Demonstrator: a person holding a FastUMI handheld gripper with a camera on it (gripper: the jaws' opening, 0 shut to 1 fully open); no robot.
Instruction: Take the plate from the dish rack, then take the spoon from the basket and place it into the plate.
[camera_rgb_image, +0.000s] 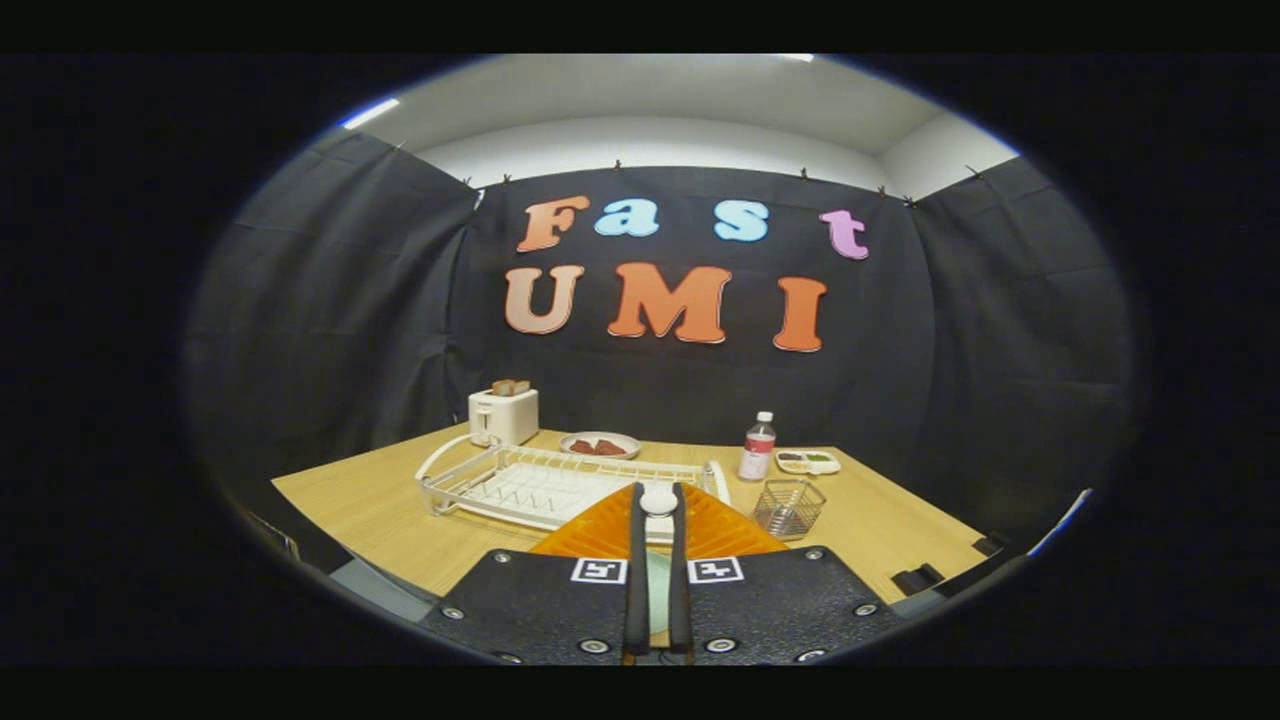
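Observation:
My gripper (657, 488) is shut on a white spoon (658, 502). The spoon's round bowl sticks out at the fingertips and its pale handle runs back between the two fingers. Directly beneath the fingers an orange plate (715, 528) lies on the wooden table, its faceted rim spreading out to both sides. Beyond the plate, to the left, stands the white wire dish rack (540, 485) with no dishes in it. The small metal mesh basket (788, 507) stands to the right of the plate, with nothing visible inside.
A white toaster (503, 415) with bread in it stands behind the rack. Farther back are a small plate of food (600, 444), a water bottle (757, 447) and a small divided dish (807, 461). The table's (380, 510) edges fall away at left and right.

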